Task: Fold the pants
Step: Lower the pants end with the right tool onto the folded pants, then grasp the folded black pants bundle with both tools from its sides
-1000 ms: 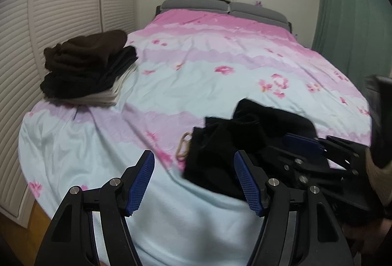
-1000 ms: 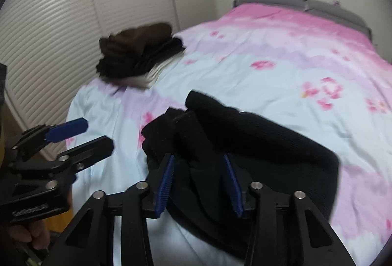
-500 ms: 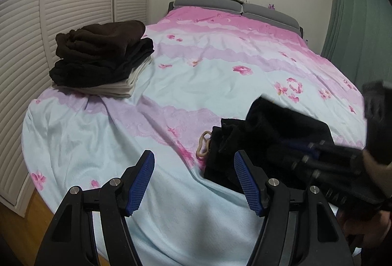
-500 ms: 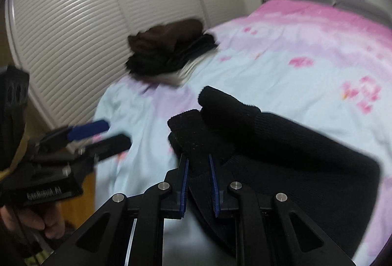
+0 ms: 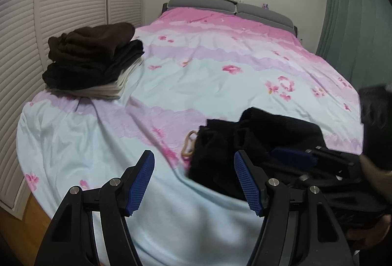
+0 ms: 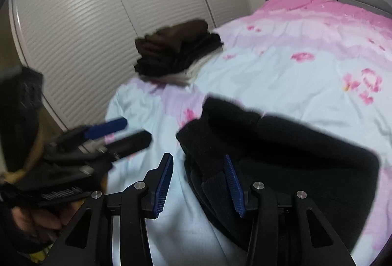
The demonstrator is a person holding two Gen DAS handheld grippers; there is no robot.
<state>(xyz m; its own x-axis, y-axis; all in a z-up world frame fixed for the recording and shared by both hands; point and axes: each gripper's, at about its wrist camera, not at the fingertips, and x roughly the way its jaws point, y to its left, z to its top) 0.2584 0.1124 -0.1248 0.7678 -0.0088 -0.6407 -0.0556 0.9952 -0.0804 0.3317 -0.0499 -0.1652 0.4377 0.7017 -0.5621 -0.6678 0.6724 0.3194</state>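
The black pants (image 5: 257, 143) are lying bunched near the foot edge of the bed (image 5: 208, 75), on its floral cover. The right gripper (image 6: 198, 182) is hovering over the pants' near edge with jaws apart, gripping nothing. The left gripper (image 5: 193, 180) is hanging just left of the pants, jaws spread wide and empty. A stack of folded clothes (image 5: 93, 57) is sitting at the bed's left side, well apart.

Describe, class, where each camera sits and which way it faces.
Left wrist: on the left gripper, open, facing up the bed toward the headboard; the right gripper enters at right.
Right wrist: on the right gripper, open beside the black pants, facing the louvered doors; the left gripper at left.
Shared: pants, stack of folded clothes.
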